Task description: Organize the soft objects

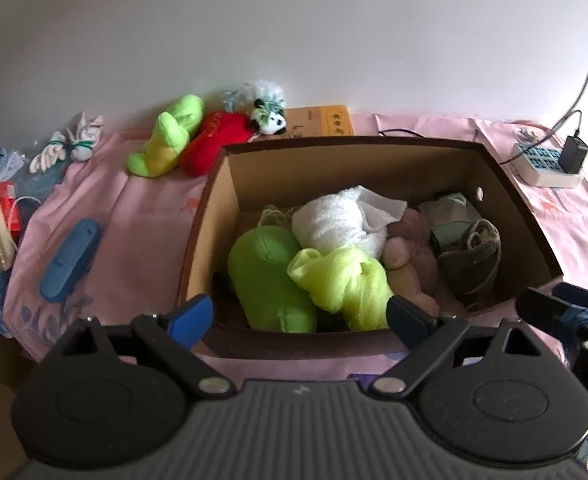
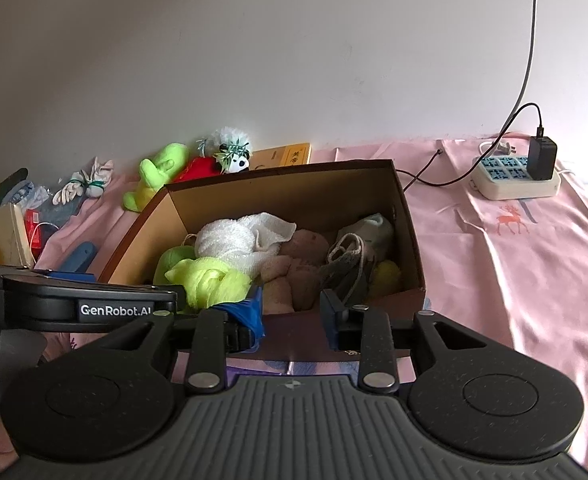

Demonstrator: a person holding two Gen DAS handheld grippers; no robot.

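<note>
An open cardboard box [image 1: 506, 200] [image 2: 408, 216] stands on the pink cloth. Inside lie a green plush [image 1: 265, 276], a lime-yellow mesh cloth [image 1: 342, 280] [image 2: 209, 280], a white towel [image 1: 334, 220] [image 2: 233, 240], pinkish plush toys [image 1: 410, 248] [image 2: 298, 268] and a grey sock [image 1: 474, 256] [image 2: 346, 256]. A green plush [image 1: 165, 140] [image 2: 153, 176], a red plush [image 1: 209, 144] and a small panda [image 1: 269, 120] [image 2: 235, 160] lie behind the box. My left gripper [image 1: 298, 316] is open and empty at the box's near edge. My right gripper [image 2: 291, 312] is open and empty at the near edge too.
A blue remote-like object [image 1: 69, 260] lies left of the box. Tied white gloves [image 1: 65, 148] [image 2: 81, 184] and cluttered packages [image 2: 5, 232] sit at the far left. A power strip with a charger [image 1: 550, 164] [image 2: 518, 176] and cables is at the right. A yellow box [image 1: 322, 124] leans against the wall.
</note>
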